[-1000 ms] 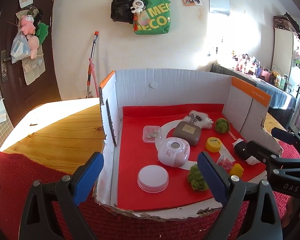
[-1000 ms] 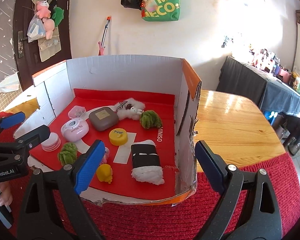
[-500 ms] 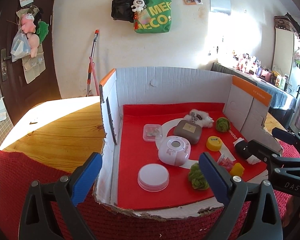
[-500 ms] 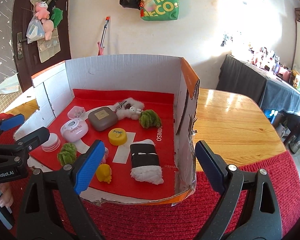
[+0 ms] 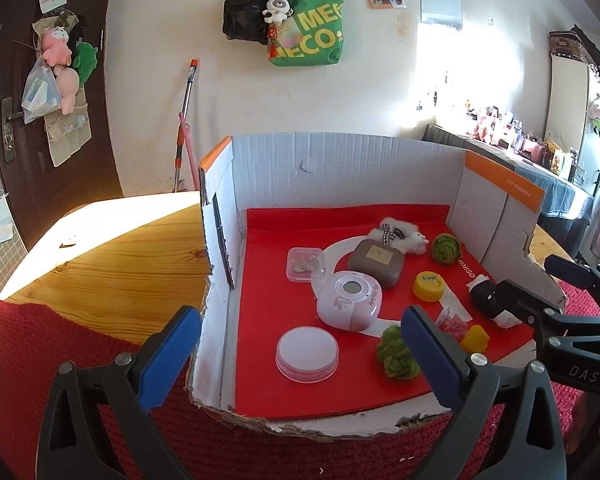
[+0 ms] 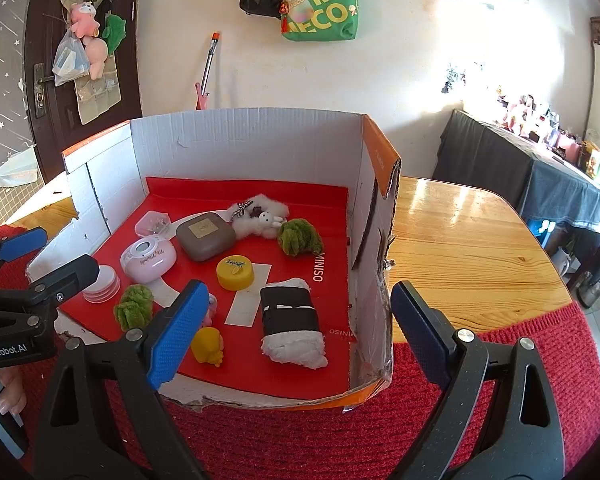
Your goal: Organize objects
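Note:
A white cardboard box with a red floor holds several small objects: a pink round device, a white round lid, a brown case, a yellow cap, two green pom-poms, a fluffy white toy, a clear small case, a black-and-white roll and a yellow toy. My left gripper is open and empty at the box's front left. My right gripper is open and empty at the box's front right; it also shows in the left wrist view.
The box stands on a wooden table with a red knitted mat under its front. Bags hang on the wall behind. A mop handle leans on the wall. A cluttered side table stands at right.
Both grippers have eased slightly back and down from the box; the view shifts a little. Nothing in the box has moved.

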`<state>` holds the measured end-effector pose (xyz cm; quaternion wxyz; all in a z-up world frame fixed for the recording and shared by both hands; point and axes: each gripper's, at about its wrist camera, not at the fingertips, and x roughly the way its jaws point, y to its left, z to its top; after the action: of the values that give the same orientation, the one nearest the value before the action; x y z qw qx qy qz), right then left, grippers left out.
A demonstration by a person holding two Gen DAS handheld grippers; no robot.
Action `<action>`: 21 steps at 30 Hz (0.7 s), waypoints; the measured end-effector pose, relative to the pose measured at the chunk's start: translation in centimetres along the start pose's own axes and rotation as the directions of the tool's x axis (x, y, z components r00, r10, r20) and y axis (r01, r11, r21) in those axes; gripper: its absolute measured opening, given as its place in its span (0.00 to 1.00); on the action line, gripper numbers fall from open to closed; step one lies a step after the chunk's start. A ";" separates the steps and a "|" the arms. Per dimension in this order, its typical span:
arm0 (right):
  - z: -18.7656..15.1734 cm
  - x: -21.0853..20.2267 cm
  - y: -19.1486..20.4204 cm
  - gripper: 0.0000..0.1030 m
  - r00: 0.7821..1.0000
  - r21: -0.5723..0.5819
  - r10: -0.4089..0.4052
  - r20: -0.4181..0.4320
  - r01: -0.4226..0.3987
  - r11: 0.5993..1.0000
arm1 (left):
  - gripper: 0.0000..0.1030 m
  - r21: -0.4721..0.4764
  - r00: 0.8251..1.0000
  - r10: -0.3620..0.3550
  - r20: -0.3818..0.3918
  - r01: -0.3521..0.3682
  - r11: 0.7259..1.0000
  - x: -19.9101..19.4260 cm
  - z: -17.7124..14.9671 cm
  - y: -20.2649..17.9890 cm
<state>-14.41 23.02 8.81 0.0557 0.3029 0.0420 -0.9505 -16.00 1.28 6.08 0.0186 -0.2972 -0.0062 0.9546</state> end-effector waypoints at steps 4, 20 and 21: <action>0.0 0.0 0.0 0.91 1.000 0.000 0.000 0.000 0.000 1.000 | 1.00 -0.001 1.000 0.002 0.000 -0.002 1.000 0.0 0.0 0.0; 0.0 0.0 0.0 0.91 1.000 -0.001 0.000 0.000 0.000 1.000 | 1.00 -0.009 1.000 0.004 -0.007 -0.004 1.000 0.0 -0.1 0.3; 0.0 0.0 -0.1 0.91 1.000 -0.001 0.000 0.000 0.000 1.000 | 1.00 -0.009 1.000 0.004 -0.007 -0.004 1.000 0.0 -0.1 0.3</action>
<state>-14.43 23.07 8.82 0.0559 0.3030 0.0423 -0.9504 -16.00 1.01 5.98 0.0155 -0.3008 -0.0098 0.9535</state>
